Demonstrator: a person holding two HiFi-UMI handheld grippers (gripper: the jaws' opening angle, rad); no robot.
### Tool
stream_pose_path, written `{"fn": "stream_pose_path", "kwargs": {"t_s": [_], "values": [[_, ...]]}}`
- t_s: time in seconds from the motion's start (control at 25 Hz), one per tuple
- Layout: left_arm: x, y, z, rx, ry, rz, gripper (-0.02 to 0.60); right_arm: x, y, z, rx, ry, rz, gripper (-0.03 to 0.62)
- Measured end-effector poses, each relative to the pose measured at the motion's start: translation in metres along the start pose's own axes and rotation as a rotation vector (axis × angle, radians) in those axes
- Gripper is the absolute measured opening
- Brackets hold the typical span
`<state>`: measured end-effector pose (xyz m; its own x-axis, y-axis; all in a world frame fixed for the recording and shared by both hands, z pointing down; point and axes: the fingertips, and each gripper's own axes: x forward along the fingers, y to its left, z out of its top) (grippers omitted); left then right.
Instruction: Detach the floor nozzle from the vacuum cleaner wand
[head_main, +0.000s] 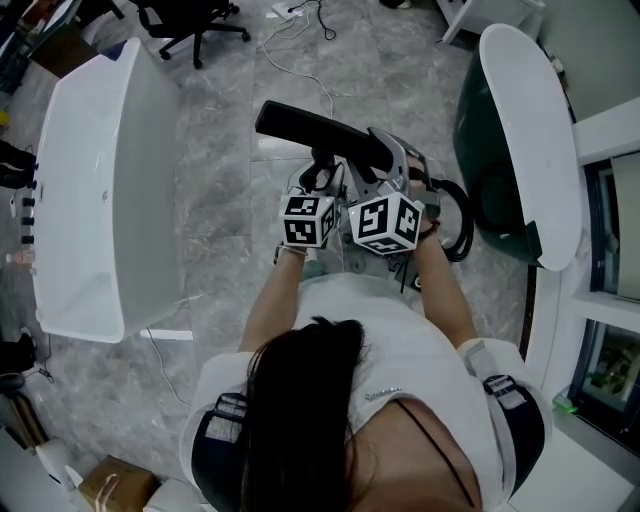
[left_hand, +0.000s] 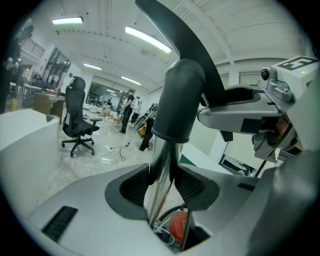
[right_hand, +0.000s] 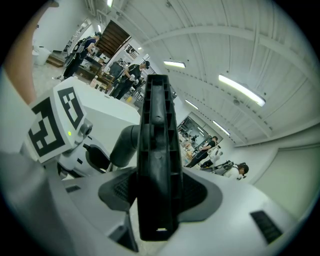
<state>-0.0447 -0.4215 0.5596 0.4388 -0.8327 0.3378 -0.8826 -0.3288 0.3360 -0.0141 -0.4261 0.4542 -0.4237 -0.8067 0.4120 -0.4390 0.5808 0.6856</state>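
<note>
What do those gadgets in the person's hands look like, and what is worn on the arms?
The left gripper and right gripper each have a smooth light-grey shell with two dark ribbed pads inside. Each carries a white cube printed with black square markers. The person wears a white short-sleeved top; the forearms are bare.

Bright, even light comes from long ceiling strip lights, leaving only faint shadows on the grey floor. The chrome wand carries glare streaks. Both gripper views bulge heavily, with black corners and soft near surfaces.
</note>
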Motion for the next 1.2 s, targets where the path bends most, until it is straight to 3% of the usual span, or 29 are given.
{"fn": "stream_pose_path", "kwargs": {"t_s": [0.4, 0.8, 0.96, 1.2], "values": [[-0.001, 0.002, 0.000, 0.015, -0.019, 0.004, 0.161, 0.002, 0.001, 0.002, -0.002, -0.005, 0.010, 0.235], [0.004, 0.004, 0.003, -0.002, -0.020, -0.001, 0.161, 0.002, -0.003, 0.005, -0.038, -0.019, -0.035, 0.235], [0.003, 0.008, 0.003, -0.015, -0.022, 0.012, 0.161, -0.009, -0.031, 0.022, 0.102, -0.092, -0.089, 0.233], [0.003, 0.007, 0.001, -0.023, -0.025, 0.017, 0.161, -0.025, -0.075, 0.042, 0.121, -0.140, -0.171, 0.233]]}}
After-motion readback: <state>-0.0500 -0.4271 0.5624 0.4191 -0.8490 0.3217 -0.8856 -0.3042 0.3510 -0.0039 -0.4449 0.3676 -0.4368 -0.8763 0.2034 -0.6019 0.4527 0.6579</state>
